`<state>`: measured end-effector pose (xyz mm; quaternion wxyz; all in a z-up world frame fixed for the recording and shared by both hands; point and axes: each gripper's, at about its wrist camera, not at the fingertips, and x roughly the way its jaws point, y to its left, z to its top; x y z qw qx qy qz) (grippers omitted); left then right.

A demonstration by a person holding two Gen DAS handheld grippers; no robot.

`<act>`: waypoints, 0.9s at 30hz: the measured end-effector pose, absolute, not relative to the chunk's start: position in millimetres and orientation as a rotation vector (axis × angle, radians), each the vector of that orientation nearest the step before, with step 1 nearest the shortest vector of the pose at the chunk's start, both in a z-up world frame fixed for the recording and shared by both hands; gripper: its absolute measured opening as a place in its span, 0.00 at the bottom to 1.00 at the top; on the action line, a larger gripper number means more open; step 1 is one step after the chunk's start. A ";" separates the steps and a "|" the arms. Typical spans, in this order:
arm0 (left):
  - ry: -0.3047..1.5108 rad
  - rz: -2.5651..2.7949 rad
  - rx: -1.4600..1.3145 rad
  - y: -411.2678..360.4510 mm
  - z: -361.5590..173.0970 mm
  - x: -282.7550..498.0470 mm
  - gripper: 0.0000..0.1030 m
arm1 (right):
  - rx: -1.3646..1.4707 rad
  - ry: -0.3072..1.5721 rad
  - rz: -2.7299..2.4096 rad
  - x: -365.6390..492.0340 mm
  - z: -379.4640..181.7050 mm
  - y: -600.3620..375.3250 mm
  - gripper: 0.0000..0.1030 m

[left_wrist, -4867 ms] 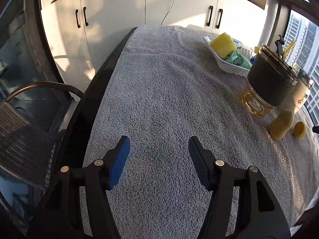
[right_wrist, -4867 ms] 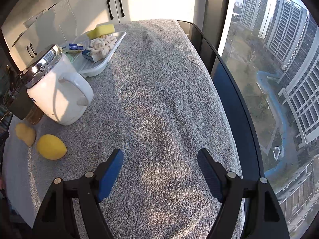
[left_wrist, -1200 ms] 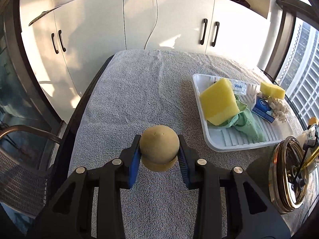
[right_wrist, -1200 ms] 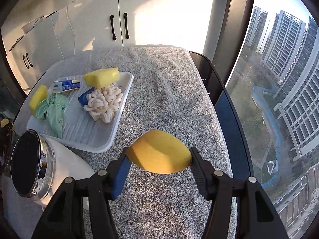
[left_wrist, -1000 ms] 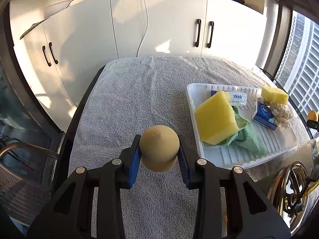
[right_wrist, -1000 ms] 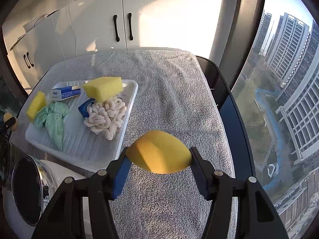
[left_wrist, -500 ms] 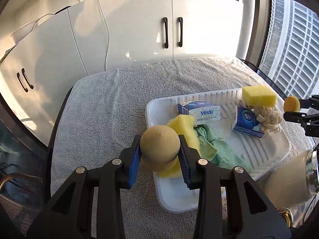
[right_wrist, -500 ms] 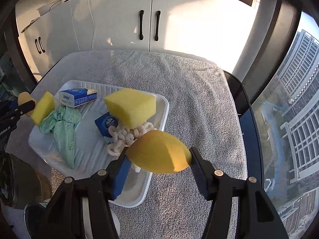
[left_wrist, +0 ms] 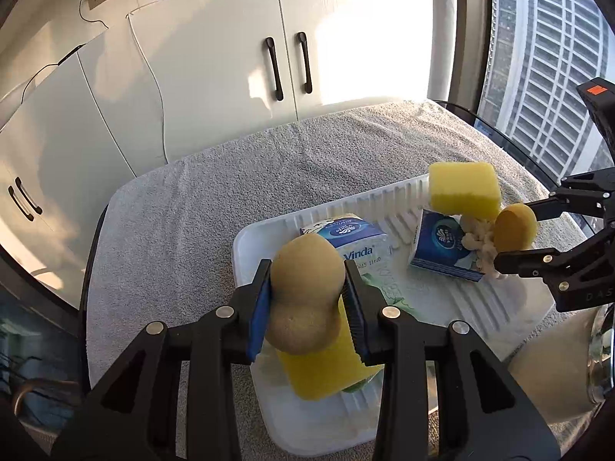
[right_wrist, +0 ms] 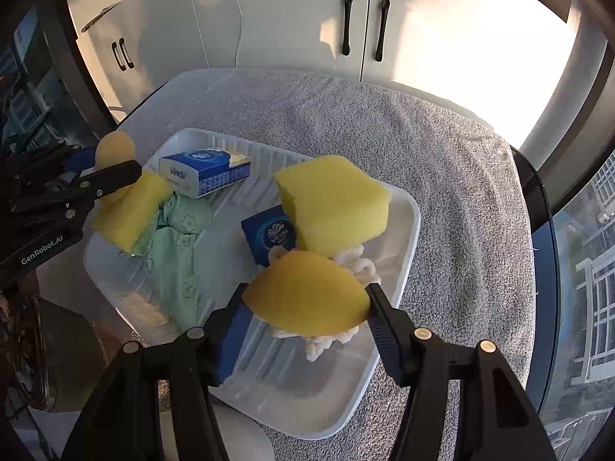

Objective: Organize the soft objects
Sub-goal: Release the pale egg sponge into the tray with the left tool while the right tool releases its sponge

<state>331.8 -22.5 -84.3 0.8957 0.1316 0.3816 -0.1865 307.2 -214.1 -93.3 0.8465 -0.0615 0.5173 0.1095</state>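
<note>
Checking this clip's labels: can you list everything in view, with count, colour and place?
tray: one, white, ribbed, on the towel
towel: one, grey, covering the table
block sponges: two, yellow, one at each end of the tray
tissue packs: two, blue and white, in the tray
cloth: one, pale green, in the tray
knotted cord bundle: one, cream, under the right-hand block sponge
cabinets: white, black handles, behind the table
tan gourd-shaped sponge: one, in the left gripper
yellow oval sponge: one, in the right gripper
</note>
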 end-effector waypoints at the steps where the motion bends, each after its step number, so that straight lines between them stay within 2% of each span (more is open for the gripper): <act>1: 0.796 -0.386 0.268 -22.5 -85.8 333.3 0.34 | -0.122 1.097 0.232 308.0 -95.6 -214.7 0.60; 2: 0.803 -0.383 0.265 -22.1 -87.6 335.1 0.35 | -0.122 1.104 0.233 309.2 -98.1 -214.5 0.61; 7: 0.827 -0.414 0.206 -12.8 -91.6 339.6 0.59 | -0.100 1.131 0.216 310.4 -105.2 -220.5 0.60; 9: 0.846 -0.439 0.172 -10.1 -92.4 341.7 0.64 | -0.086 1.136 0.214 309.8 -105.2 -223.3 0.62; 17: 0.824 -0.449 0.116 -6.9 -81.3 343.7 0.64 | -0.076 1.146 0.195 307.7 -101.4 -226.5 0.64; 19: 0.840 -0.458 0.101 -7.9 -79.8 349.1 0.64 | -0.075 1.140 0.194 304.8 -98.9 -227.1 0.67; 27: 0.913 -0.488 0.017 -9.1 -89.5 382.5 0.64 | -0.069 1.114 0.184 295.1 -86.0 -229.2 0.67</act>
